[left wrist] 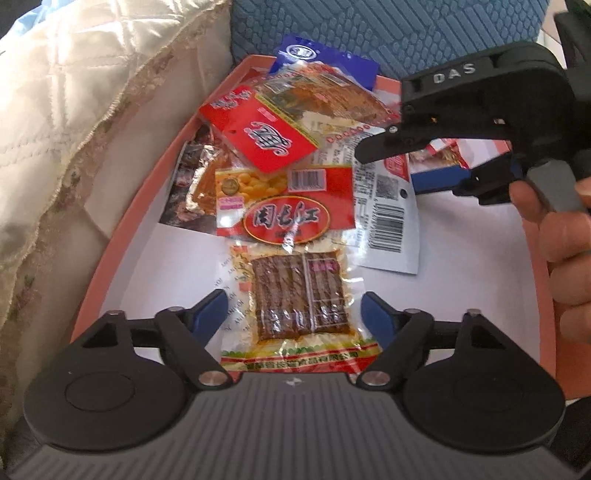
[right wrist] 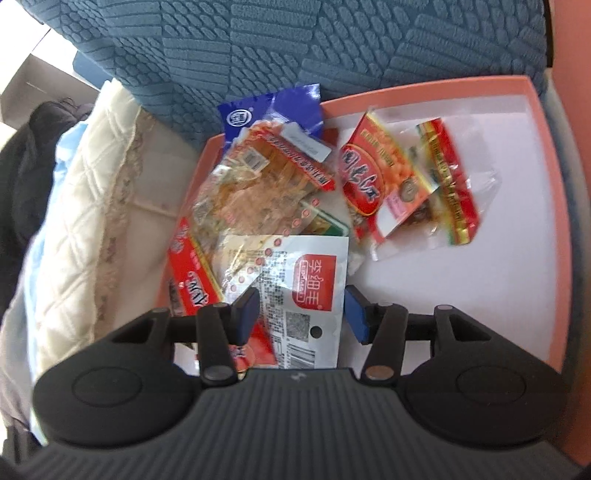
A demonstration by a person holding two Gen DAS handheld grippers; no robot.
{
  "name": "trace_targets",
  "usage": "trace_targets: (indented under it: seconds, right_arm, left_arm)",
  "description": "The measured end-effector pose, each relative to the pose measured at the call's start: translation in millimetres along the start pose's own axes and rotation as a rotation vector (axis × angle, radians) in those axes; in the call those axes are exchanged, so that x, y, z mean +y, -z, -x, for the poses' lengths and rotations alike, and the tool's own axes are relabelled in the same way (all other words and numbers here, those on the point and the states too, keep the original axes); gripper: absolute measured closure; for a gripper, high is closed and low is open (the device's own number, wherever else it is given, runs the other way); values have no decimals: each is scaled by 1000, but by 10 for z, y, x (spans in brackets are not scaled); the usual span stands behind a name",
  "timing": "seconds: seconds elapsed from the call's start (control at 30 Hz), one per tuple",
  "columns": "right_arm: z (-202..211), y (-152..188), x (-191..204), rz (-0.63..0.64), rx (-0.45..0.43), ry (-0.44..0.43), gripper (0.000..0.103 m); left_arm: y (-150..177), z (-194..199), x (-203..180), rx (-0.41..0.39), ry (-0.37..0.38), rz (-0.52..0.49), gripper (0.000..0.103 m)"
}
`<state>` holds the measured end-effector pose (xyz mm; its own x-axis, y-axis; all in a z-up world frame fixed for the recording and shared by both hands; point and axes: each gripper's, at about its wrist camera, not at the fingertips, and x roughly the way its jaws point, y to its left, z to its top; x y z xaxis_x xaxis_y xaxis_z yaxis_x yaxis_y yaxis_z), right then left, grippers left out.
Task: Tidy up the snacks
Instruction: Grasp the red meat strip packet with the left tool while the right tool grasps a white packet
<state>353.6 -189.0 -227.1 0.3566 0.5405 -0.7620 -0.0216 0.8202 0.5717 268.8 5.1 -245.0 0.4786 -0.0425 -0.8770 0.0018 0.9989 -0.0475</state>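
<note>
A tray [left wrist: 110,266] with an orange rim and white floor holds a loose pile of snack packets. My left gripper [left wrist: 294,314] is open, its blue pads on either side of a clear packet of brown strips [left wrist: 299,295] lying flat, not pressing on it. In the right wrist view my right gripper [right wrist: 301,314] hangs open over a white packet with a red label [right wrist: 306,288], which also lies flat. The left wrist view shows the right gripper [left wrist: 424,166] at the upper right, held by a hand [left wrist: 561,236], above the white packet [left wrist: 388,218].
A red packet [left wrist: 258,129], a red and yellow bean packet [left wrist: 284,206] and a blue packet [left wrist: 314,55] are piled toward the tray's far side. A cream quilted cushion [left wrist: 74,129] lies left of the tray, a blue patterned cushion [left wrist: 369,33] behind it. The tray's right part [right wrist: 498,277] is bare.
</note>
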Motion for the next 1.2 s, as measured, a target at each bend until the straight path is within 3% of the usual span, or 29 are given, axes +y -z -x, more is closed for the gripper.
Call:
trace_targets:
  seconds: [0.23,0.37,0.5,0.67,0.8,1.0,1.13,1.2]
  right_arm:
    - [131,-3,-18,-37,-8,-118,50]
    - [177,-6,53,-25,-4,-260,52]
    - [39,-14,178,32,31,-219,53]
    - [-175,11,306,95,69,-105,78]
    - [-166,34,307,112,86,-122,89]
    - [-260,101,175,52,169,-168,89]
    - [-234,131,206,52,199,-195,87]
    - [-217,123,169,18,207,-217,87]
  left_arm:
    - [81,28,33,-45,19,-34,38]
    - [106,26,33,-53,26,-28,40]
    - [123,14,33,-59,36,-25,41]
    - [127,12,101,-77,64,20,42]
    - [128,16,156,-82,88,54,42]
    - [120,-11,236,-87,124,88,42]
    - [123,-20,365,-83,186,165,41]
    - [148,-4,447,-92,235,215,30]
